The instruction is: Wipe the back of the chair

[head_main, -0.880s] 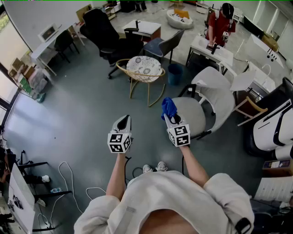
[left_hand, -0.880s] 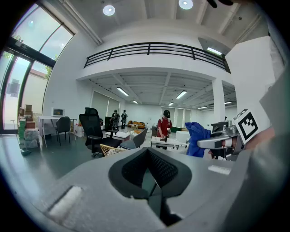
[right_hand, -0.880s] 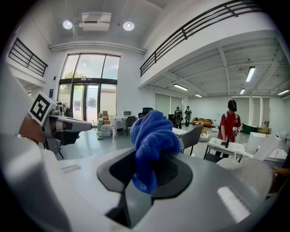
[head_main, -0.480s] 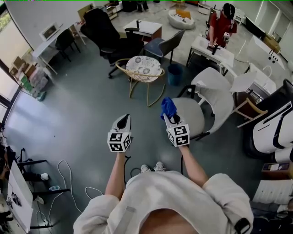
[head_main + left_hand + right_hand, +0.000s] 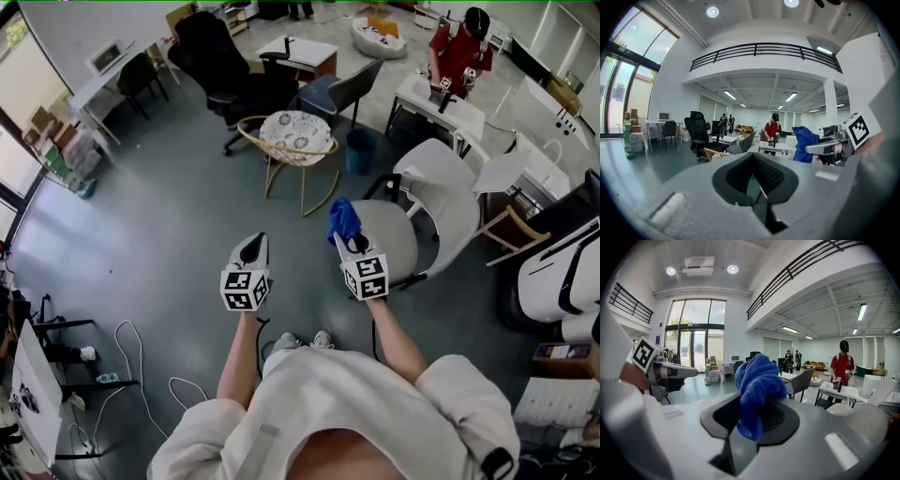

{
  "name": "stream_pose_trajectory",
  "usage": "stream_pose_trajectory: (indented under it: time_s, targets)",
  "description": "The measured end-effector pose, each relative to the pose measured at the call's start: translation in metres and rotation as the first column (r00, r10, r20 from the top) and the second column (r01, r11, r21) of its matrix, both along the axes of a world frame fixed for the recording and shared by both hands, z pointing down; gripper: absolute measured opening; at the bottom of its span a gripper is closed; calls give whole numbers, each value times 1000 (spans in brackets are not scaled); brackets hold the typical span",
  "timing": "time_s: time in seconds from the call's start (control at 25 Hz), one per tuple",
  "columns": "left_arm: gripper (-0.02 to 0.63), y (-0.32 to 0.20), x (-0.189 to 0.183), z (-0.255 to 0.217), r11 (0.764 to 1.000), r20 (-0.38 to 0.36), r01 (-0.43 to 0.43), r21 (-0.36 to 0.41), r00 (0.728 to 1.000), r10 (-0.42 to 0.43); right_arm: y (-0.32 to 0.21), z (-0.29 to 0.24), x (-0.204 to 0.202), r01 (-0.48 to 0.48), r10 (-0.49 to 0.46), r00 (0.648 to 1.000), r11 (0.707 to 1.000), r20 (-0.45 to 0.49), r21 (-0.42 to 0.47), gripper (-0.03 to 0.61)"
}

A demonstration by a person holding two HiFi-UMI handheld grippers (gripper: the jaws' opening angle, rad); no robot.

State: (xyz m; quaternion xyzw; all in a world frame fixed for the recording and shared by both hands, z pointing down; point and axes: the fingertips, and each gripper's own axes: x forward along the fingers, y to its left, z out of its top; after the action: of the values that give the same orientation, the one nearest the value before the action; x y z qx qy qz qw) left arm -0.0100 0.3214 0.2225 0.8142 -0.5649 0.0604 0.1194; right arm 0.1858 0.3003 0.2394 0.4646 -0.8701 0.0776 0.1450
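Note:
A white swivel chair stands just right of my hands, its curved back on the far right side of the seat. My right gripper is shut on a blue cloth that bunches up out of its jaws, seen large in the right gripper view as the blue cloth. The cloth hangs over the seat's near left edge, apart from the back. My left gripper is held level beside it, jaws shut with nothing between them; the left gripper shows the closed seam.
A wicker-framed round chair stands ahead, with a blue bin beside it. Black office chairs and desks lie farther back. A person in red works at a white table. Cables trail on the grey floor at left.
Both grippers stay almost still; the view shifts slightly as the person steps forward. The blue cloth remains gripped.

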Motion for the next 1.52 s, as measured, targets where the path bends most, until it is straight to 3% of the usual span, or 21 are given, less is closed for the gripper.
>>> stream_pose_trajectory:
  time_s: [0.52,1.52]
  targets:
    - [2,-46,-9,16,1000,-17,7,-21,1000,-7,-46,16,-9,12,-13,1000,1000,-29,-29,98]
    - [2,-271,-115,16,989,-41,-145,-15,989,144,-240,3,-118,-110,110,993,994,-33,-6,97]
